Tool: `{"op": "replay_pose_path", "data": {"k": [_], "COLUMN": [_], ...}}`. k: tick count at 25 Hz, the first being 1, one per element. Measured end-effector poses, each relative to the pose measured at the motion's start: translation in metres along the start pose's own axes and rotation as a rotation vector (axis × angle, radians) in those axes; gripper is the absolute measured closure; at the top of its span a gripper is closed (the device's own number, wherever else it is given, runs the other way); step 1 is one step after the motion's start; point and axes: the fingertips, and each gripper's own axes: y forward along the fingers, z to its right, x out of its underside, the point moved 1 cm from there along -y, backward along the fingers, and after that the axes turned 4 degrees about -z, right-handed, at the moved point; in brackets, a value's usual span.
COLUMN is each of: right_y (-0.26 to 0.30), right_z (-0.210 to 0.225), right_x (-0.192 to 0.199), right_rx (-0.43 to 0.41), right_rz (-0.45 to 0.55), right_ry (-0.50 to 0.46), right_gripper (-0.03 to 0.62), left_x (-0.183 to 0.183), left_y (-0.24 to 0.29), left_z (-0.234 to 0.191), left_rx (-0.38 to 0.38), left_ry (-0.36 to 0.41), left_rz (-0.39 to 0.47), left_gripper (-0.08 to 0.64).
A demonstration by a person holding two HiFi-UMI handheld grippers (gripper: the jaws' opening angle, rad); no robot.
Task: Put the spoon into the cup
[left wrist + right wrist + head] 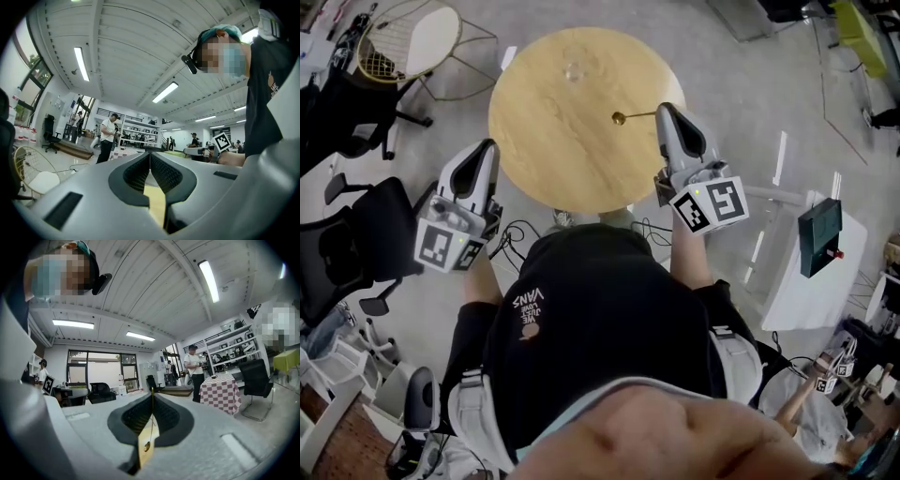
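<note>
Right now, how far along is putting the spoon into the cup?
Done: the right gripper is shut on the spoon. In hand: the spoon, over the table, apart from the cup. Left: carry it to the cup and let go. The left gripper is shut, empty.

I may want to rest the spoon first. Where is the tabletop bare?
Most of the round table is bare: the near half between the left gripper and right gripper, and the left side. Only the glass cup near the far edge and the spoon over the right part take room.
</note>
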Motion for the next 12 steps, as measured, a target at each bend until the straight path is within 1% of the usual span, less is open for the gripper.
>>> {"op": "replay_pose_path", "data": {"k": [6, 12], "right_y": [0.016, 0.031], "right_z": [0.033, 0.053], "right_x": [-0.009, -0.014], "right_rx": [-0.072, -0.13], "right_rz": [-0.016, -0.019], "right_ry": [-0.006, -0.019], "right_gripper": [0.594, 0.594], "left_x": [-0.004, -0.002], "left_y": [0.031, 0.046], "left_z": [0.015, 0.021], "left_rx": [-0.052, -0.103], "left_ry": [0.003, 0.008], "left_rz": [0.022, 0.03], "left_gripper": [0.555, 0.555]}}
